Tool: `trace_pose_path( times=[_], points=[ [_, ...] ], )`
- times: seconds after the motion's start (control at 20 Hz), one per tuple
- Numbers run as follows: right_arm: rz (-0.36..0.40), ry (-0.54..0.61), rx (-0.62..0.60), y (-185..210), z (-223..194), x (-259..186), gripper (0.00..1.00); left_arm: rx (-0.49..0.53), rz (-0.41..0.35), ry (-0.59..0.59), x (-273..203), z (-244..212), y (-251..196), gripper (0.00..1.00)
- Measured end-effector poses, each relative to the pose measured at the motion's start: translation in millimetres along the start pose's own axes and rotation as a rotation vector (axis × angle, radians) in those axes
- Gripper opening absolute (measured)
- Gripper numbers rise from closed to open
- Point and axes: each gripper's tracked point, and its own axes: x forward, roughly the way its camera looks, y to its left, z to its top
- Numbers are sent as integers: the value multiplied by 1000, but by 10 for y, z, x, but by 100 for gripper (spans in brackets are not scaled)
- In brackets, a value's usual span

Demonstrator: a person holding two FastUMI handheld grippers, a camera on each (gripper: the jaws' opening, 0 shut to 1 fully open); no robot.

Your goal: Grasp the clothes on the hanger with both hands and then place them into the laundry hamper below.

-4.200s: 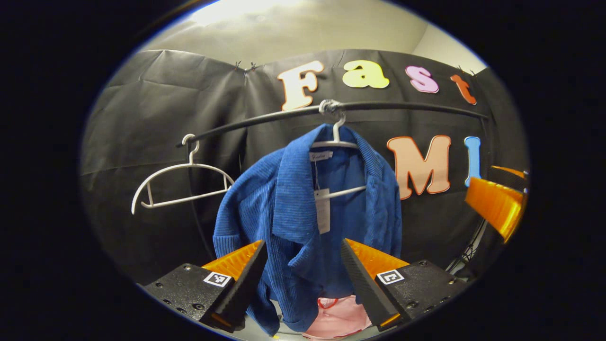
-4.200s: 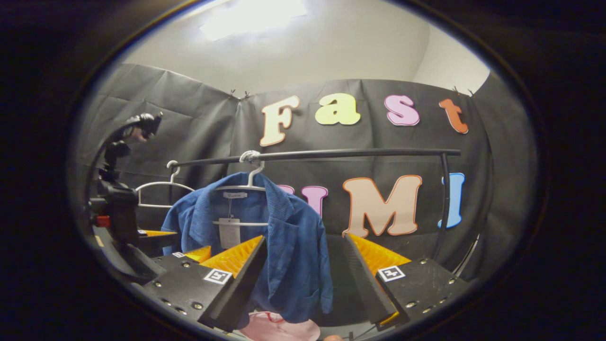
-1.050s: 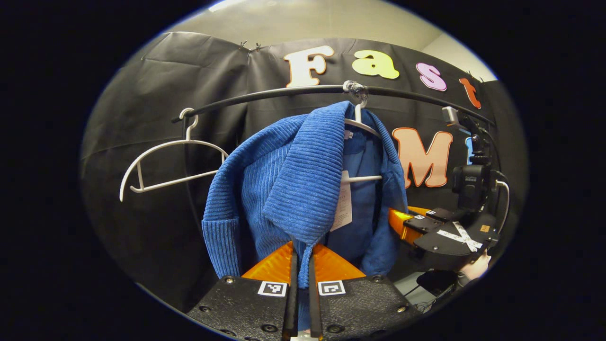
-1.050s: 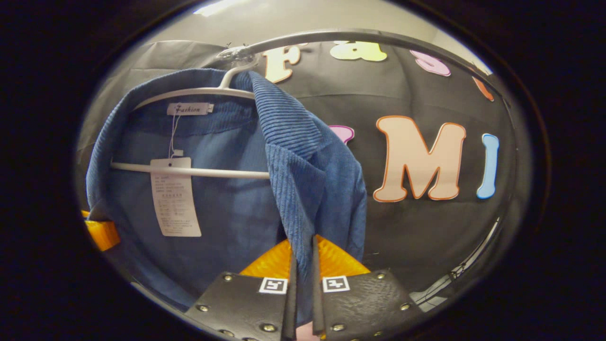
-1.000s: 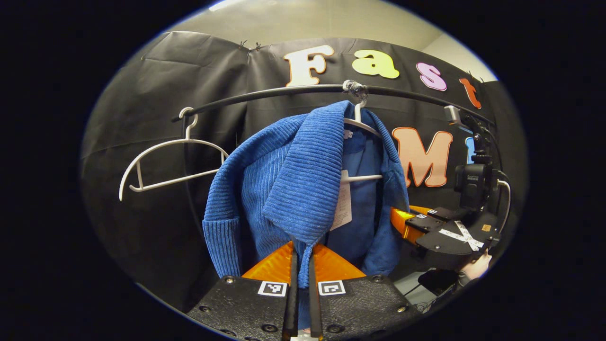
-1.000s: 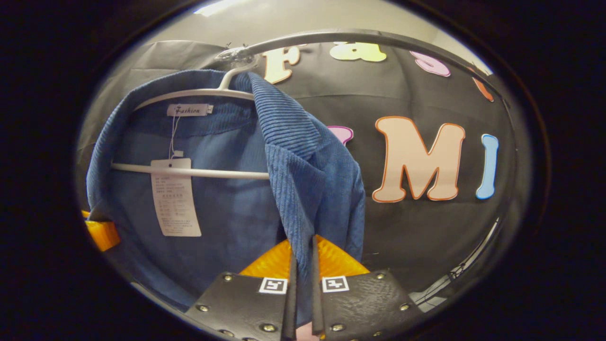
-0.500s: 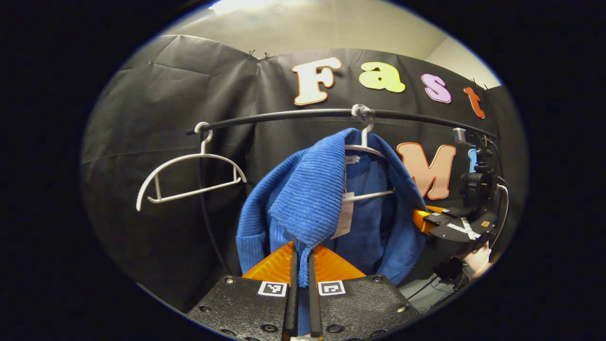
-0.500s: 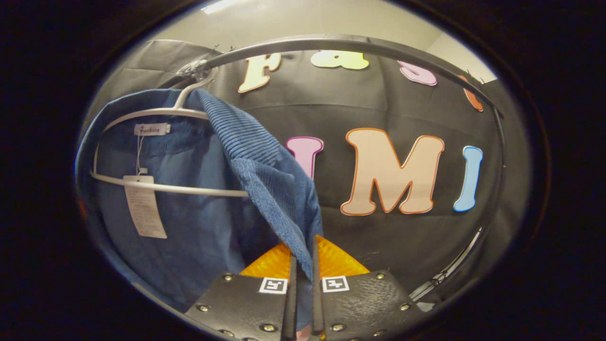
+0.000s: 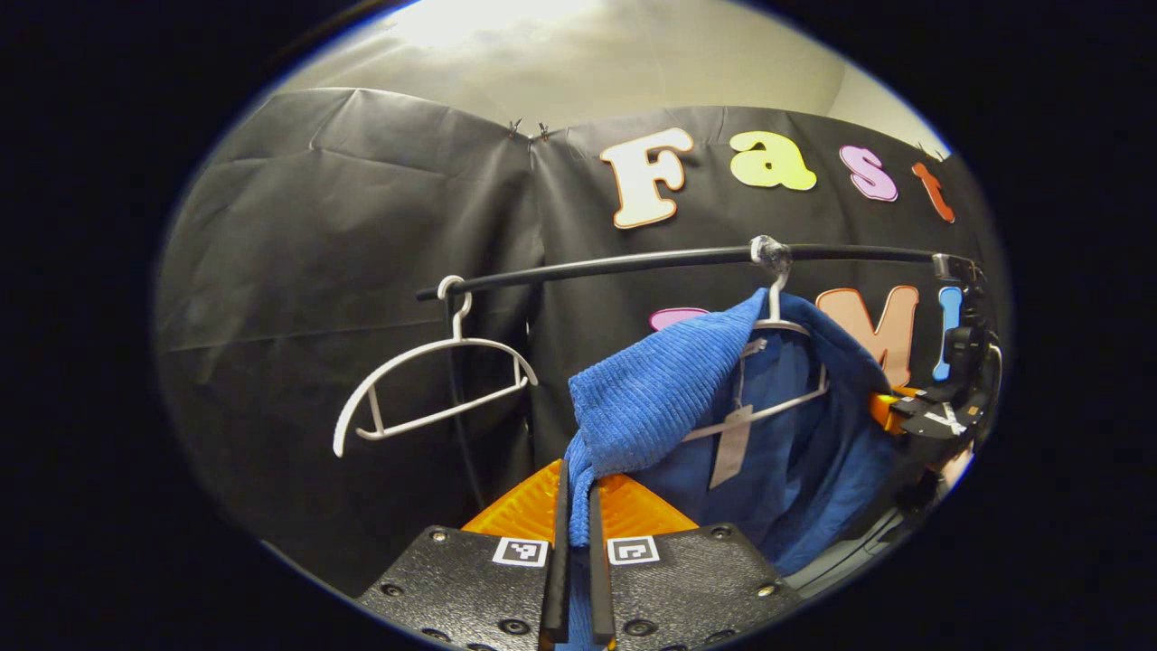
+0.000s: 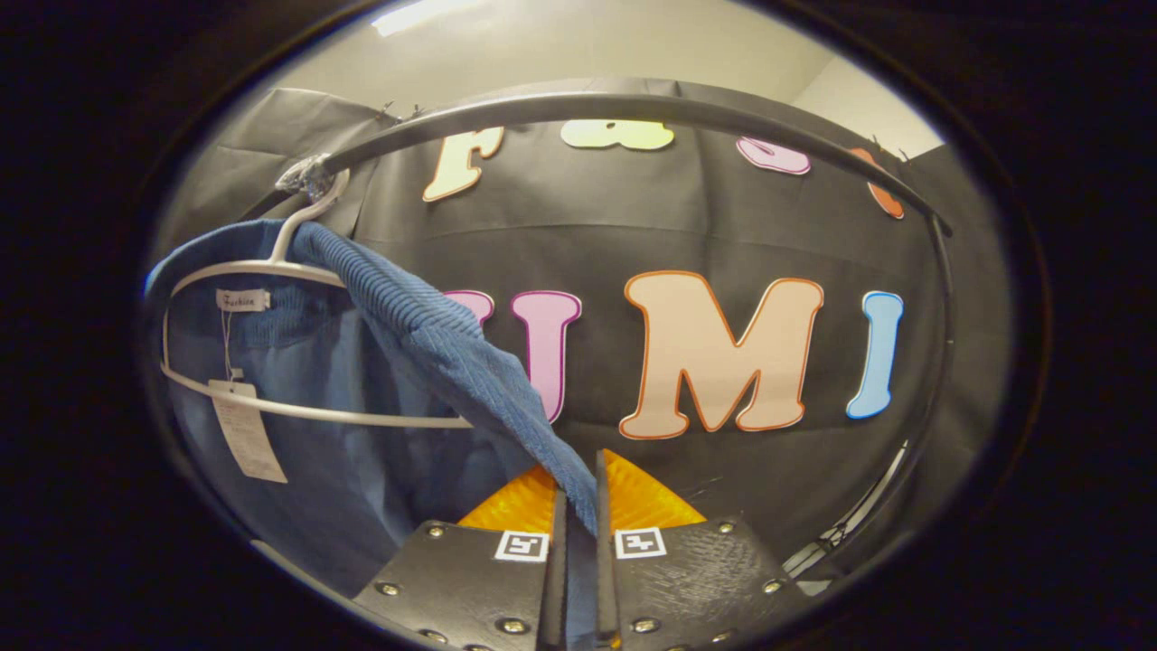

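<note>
A blue ribbed jacket (image 9: pixel 660 398) hangs on a white hanger (image 9: pixel 777 407) from the black rail (image 9: pixel 633 262). My left gripper (image 9: pixel 576 506) is shut on the jacket's left front edge, which stretches out sideways from the hanger. In the right gripper view the jacket (image 10: pixel 434 353) drapes from the hanger (image 10: pixel 298 411) at the left, and my right gripper (image 10: pixel 578 515) is shut on its right front edge, drawn taut down to the fingers. A white paper tag (image 10: pixel 246 432) dangles inside the jacket. The right gripper (image 9: pixel 913 416) also appears far right in the left gripper view.
An empty white hanger (image 9: pixel 425 389) hangs at the rail's left end. The rail (image 10: pixel 633 113) arcs overhead in the right gripper view and bends down into a post (image 10: pixel 940 316) at the right. Black cloth wall stands behind.
Both grippers have pulled apart, the left to the left and the right to the right, drawing the jacket's two front edges outward off the hanger's shoulders. Both stayed shut.
</note>
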Motion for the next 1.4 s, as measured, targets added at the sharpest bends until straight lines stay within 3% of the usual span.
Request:
trace_pose_path(
  times=[0.5,0.65,0.95,1.4],
  points=[
    [-23,-52,10,-108,218,99,12,77,58,-110,161,493,339,10],
    [-42,-74,18,-170,322,173,13,49,53,-133,204,633,387,8],
    [-57,-124,0,-197,520,267,13,-16,39,-133,470,645,528,10],
    [-66,-109,-18,-239,449,329,13,68,40,-125,882,515,669,8]
  ],
)
